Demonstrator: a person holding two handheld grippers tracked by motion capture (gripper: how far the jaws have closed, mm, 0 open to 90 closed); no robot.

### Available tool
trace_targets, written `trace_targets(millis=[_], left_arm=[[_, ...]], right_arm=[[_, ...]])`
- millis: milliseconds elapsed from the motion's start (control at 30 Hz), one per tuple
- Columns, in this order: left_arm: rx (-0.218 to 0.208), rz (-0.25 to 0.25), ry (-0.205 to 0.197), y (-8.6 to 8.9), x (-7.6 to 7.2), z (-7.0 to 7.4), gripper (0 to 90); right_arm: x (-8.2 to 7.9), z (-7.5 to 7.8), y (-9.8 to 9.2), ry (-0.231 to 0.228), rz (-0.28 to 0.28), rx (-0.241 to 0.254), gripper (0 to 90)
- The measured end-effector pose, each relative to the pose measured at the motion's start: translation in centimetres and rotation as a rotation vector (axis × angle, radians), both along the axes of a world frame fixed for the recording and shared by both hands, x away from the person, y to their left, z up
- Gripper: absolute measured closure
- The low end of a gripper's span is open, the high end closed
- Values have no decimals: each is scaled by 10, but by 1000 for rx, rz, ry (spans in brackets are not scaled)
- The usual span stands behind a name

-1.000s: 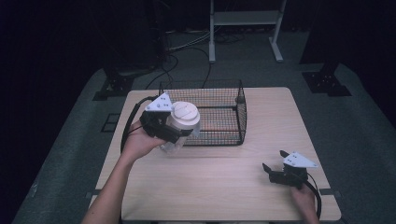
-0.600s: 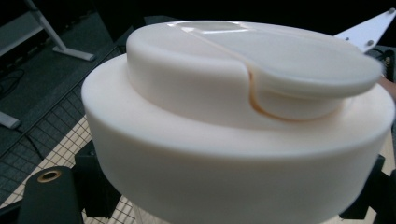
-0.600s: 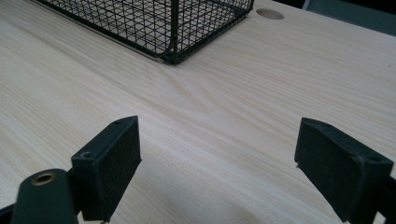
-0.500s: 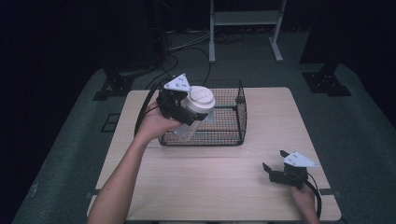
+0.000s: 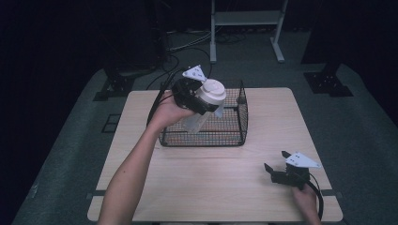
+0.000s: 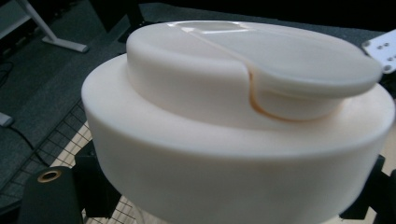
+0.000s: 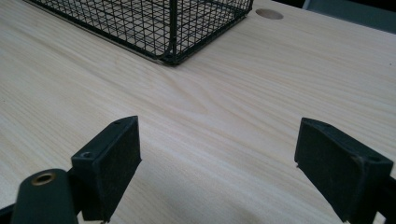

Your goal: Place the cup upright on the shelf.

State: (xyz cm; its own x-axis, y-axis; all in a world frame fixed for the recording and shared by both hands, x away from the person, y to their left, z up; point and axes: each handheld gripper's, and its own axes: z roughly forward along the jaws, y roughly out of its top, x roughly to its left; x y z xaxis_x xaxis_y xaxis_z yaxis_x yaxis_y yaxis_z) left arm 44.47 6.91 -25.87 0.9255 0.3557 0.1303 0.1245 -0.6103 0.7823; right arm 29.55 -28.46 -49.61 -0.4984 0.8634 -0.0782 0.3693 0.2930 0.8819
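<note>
No legible text, labels or numbers.

The cream lid of the bottle [image 6: 233, 116] is plain, with no brand or print on its surface; the clear body beneath it [image 5: 197, 121] is too small to read. The wire basket [image 5: 206, 138], the table [image 7: 243, 93] and the grey plates on top of the two claws carry no markings that can be made out, and the dark surroundings show no sign or lettering.
</note>
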Motion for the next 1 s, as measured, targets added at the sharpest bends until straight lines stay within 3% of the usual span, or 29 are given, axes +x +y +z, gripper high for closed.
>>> trace_targets(millis=[433, 700, 833, 867, 1000], left_arm=[[-3, 30, 14, -16, 36, 1, 154], [-13, 60, 35, -20, 56, -8, 154], [3, 74, 43, -22, 65, -14, 154], [-20, 87, 53, -22, 70, -17, 154], [-25, 95, 65, -24, 76, -24, 154]], right_arm=[[0, 0, -1, 2, 0, 5, 135], [0, 0, -2, -3, 2, 9, 135], [2, 1, -2, -1, -5, 22, 135], [2, 1, -2, -5, -3, 20, 135], [1, 1, -2, 0, -2, 16, 135]])
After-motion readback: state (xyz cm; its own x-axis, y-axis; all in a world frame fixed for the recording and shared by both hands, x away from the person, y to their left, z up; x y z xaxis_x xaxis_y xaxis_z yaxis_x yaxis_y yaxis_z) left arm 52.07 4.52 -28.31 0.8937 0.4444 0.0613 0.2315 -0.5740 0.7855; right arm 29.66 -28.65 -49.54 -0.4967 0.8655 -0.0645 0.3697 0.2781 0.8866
